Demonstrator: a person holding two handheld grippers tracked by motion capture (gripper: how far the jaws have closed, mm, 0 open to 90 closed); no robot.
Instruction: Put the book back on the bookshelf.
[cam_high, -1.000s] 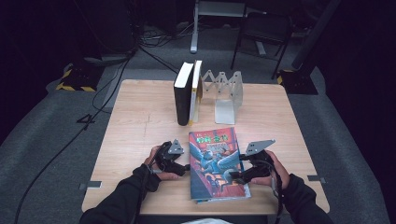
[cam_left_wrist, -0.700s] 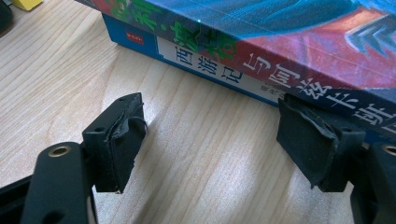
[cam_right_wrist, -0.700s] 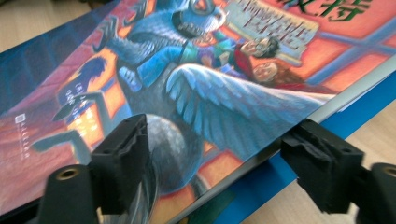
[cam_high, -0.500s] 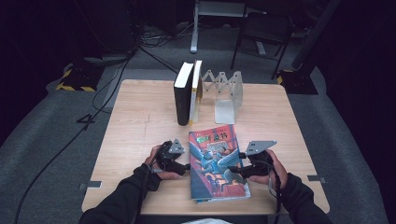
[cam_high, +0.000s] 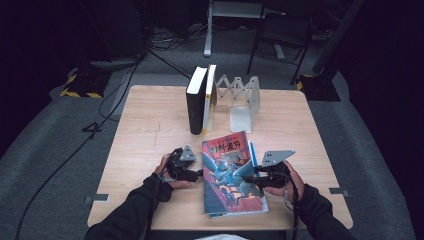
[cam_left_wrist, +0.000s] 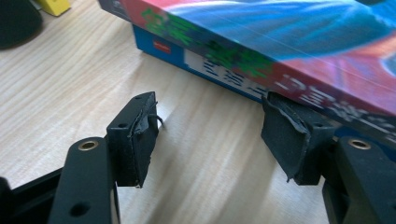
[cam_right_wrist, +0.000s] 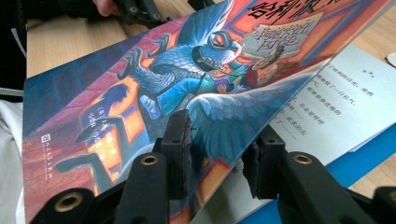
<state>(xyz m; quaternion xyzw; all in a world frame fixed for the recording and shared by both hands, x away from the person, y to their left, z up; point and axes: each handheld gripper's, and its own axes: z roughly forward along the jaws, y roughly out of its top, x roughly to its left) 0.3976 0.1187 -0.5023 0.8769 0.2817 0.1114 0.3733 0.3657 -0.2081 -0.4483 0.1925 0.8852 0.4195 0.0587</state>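
Since a moment ago, the front cover of the colourful illustrated paperback book has lifted at its right edge. The book lies flat on the near part of the pale wooden table. The right gripper pinches that cover, one jaw above and one beneath. The left gripper gapes wide at the spine, gripping nothing.

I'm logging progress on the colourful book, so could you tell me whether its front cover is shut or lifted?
Lifted: the right gripper pinches the front cover edge, raising it off a printed page.
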